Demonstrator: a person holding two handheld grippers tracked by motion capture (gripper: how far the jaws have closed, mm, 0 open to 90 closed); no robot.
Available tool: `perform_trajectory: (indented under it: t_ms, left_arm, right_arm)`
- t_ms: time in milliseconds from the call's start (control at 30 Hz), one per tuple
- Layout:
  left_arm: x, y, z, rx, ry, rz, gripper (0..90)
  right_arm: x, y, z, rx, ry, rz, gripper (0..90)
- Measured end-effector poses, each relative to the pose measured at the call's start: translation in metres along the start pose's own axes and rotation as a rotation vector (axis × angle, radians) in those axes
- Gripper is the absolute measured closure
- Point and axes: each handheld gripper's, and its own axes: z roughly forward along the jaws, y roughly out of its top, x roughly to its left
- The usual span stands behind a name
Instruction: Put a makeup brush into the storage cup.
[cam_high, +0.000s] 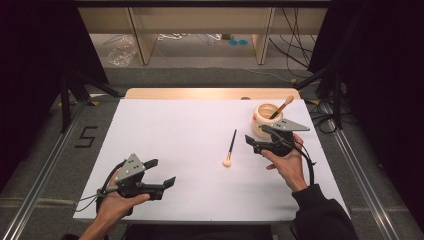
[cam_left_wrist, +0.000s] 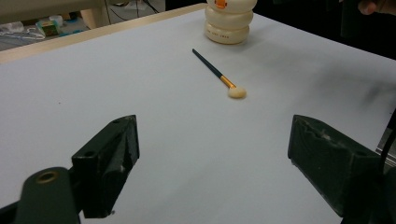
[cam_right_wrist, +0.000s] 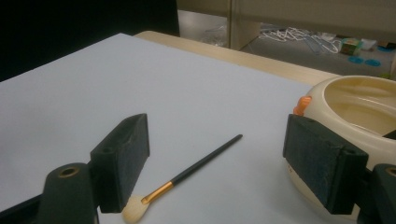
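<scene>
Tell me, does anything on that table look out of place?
One brush lies loose on the white table, beside the cream holder where another brush stands. Nothing is spilled or broken. Both the left gripper and right gripper are open and empty.

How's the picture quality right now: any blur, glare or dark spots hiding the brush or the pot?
High view: the white table is evenly lit, dark surroundings, brush sharp. Left gripper view: near jaws soft, brush fairly clear, grey smudgy shadow at right. Right gripper view: dim, jaws blurred, pot cut off by the frame edge; no glare.
</scene>
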Motion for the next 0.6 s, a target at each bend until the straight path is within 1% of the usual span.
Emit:
perform_trajectory:
  t_ms: [67,100,133,167,200,267,333,367,433,467,500,533,567,600]
  left_arm:
    - [0.0001,0.0002,0.0002,0.000,-0.001,0.000,16.7]
    - [0.0001,0.0004,0.0003,0.000,-0.001,-0.001,16.7]
    - [0.0001,0.0005,0.0004,0.000,-0.001,-0.001,16.7]
    - [0.0001,0.0005,0.0005,0.000,-0.001,0.000,16.7]
    - [0.0001,0.0003,0.0006,0.001,-0.001,0.000,16.7]
    - [0.0001,0.0001,0.0005,0.001,-0.001,-0.001,16.7]
    - [0.0000,0.0001,0.0004,0.001,-0.001,-0.001,16.7]
    - [0.0000,0.0001,0.0003,0.002,-0.001,0.000,16.7]
    - [-0.0001,0.0000,0.0003,0.001,-0.002,0.001,16.7]
    - [-0.0003,-0.0001,0.0003,0.000,-0.002,0.001,16.7]
    - [-0.0004,-0.0002,0.0002,-0.001,-0.002,0.001,16.7]
    - [-0.0003,-0.0003,0.0000,-0.001,-0.002,0.002,16.7]
    - [-0.0002,-0.0004,-0.0002,-0.002,0.000,-0.002,16.7]
    - [-0.0002,-0.0004,-0.0002,-0.002,0.000,-0.002,16.7]
  right_arm:
    - [0.0009,-0.0002,0.0008,0.000,0.004,-0.004,23.9]
    - [0.0008,-0.0005,0.0019,-0.012,-0.004,-0.018,23.9]
    - [0.0008,-0.0005,0.0019,-0.012,-0.004,-0.018,23.9]
    - [0.0019,-0.0007,0.0021,-0.003,0.005,-0.004,23.9]
    - [0.0013,-0.0004,0.0024,-0.001,-0.013,-0.023,23.9]
    - [0.0015,-0.0005,0.0027,0.001,-0.012,-0.021,23.9]
    - [0.0031,-0.0011,0.0040,0.001,0.012,-0.004,23.9]
    - [0.0030,-0.0010,0.0042,0.007,-0.004,-0.015,23.9]
    - [0.0041,-0.0014,0.0055,0.008,0.005,-0.014,23.9]
    - [0.0034,-0.0013,0.0059,0.013,-0.008,-0.027,23.9]
    - [0.0037,-0.0017,0.0065,0.024,-0.003,-0.015,24.0]
    - [0.0028,-0.0021,0.0090,0.000,-0.005,-0.023,24.0]
    - [0.0025,-0.0016,0.0091,0.018,-0.007,-0.022,24.0]
    - [0.0025,-0.0016,0.0091,0.018,-0.007,-0.022,24.0]
